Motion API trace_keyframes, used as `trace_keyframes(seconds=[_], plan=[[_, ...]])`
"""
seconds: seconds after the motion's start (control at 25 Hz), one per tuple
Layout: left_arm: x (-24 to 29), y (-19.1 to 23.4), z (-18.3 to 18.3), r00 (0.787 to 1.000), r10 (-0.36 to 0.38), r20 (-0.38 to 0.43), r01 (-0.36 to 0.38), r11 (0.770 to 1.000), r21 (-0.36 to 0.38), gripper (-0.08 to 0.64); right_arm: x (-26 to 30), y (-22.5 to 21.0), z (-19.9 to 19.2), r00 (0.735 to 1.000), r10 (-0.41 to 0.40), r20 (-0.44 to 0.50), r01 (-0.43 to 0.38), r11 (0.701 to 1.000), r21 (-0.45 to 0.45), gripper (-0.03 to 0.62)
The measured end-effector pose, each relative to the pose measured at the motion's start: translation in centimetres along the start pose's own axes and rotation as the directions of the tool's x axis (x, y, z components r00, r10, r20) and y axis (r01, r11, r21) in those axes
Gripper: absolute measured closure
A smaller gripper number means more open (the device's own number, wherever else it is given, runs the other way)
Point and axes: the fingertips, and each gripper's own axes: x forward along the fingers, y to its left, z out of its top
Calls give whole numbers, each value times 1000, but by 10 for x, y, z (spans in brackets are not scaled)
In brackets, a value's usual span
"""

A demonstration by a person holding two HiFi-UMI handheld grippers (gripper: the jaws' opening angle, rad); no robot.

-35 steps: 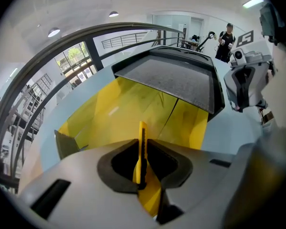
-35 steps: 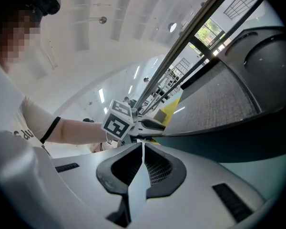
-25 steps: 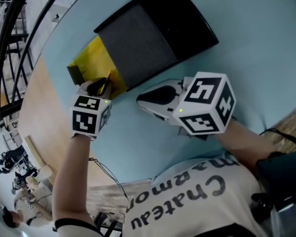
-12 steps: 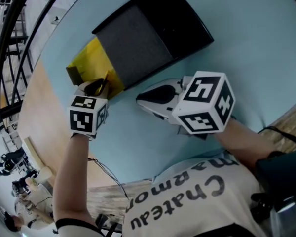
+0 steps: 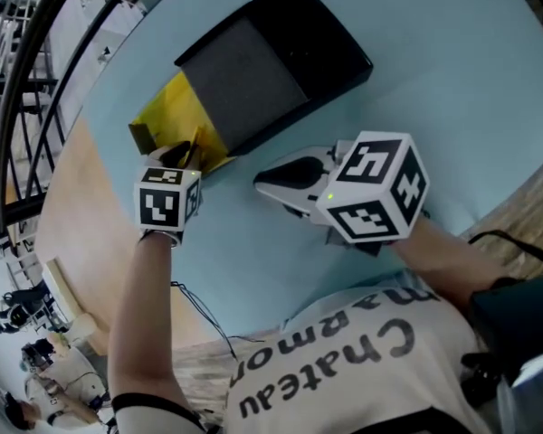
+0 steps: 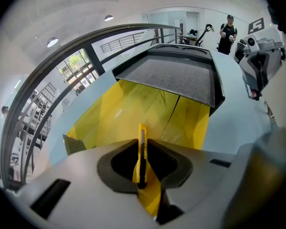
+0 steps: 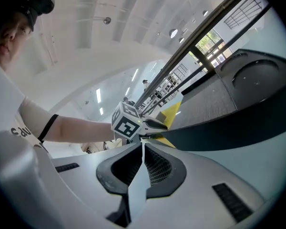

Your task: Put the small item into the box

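— Left gripper point(image 6: 141, 162)?
— Jaws clamped on a slim yellow plastic cutter point(image 6: 141, 149), set on edge, with a dark ridged strip down its narrow face. From the head view the left gripper point(image 5: 185, 155) sits at the near end of the box; the cutter shows there only as a thin sliver.
— The box?
— A glossy yellow open box point(image 6: 131, 105) with flat, smooth walls and one short brownish flap at the left corner. Its far part lies under a black rimmed rectangular cover with a grey grainy panel point(image 6: 179, 76). Same pair seen from above: box point(image 5: 170, 116), cover point(image 5: 264, 61).
— Right gripper point(image 7: 142, 146)?
— Pale moulded jaws pressed together, nothing between them. It hangs near the cover's side point(image 5: 273, 182), apart from it.
— Surface?
— A round pale blue matte table point(image 5: 462, 80).
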Motion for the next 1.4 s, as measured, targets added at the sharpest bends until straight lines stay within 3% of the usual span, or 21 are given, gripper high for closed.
trace_keyframes(seconds=[0.32,0.48,0.68,0.76,0.88,0.96,1.16,1.28,1.4], plan=[[-29,3,-10,984,116,136,-110,993,-49,503,-32,20,-16,992,-125,16,126,992,-30,551],[-60,-16,-31,977,98,191,-79,992,-102,506,-48,44,-21,980,-196,32,198,978,-62,551],[-105,-63,-45,962,48,268,-24,996,-90,506,-72,66,-6,958,-277,81,287,938,-192,551],[-133,-92,-42,936,-6,351,55,990,-131,511,-85,71,-1,942,-316,109,333,918,-214,551],[-184,-141,-31,861,-57,506,187,959,-211,526,-111,87,5,926,-347,148,373,898,-234,551],[-217,-169,-31,820,-41,571,216,946,-243,537,-125,103,10,918,-352,183,390,885,-255,551],[-272,-217,-93,752,-53,657,341,884,-319,546,-113,150,-10,908,-361,213,411,864,-289,551],[-297,-230,-122,725,9,688,336,868,-365,546,-115,162,-28,902,-382,203,429,850,-305,551],[-326,-245,-127,689,101,718,317,848,-424,546,-141,167,-44,895,-399,200,443,843,-305,551]])
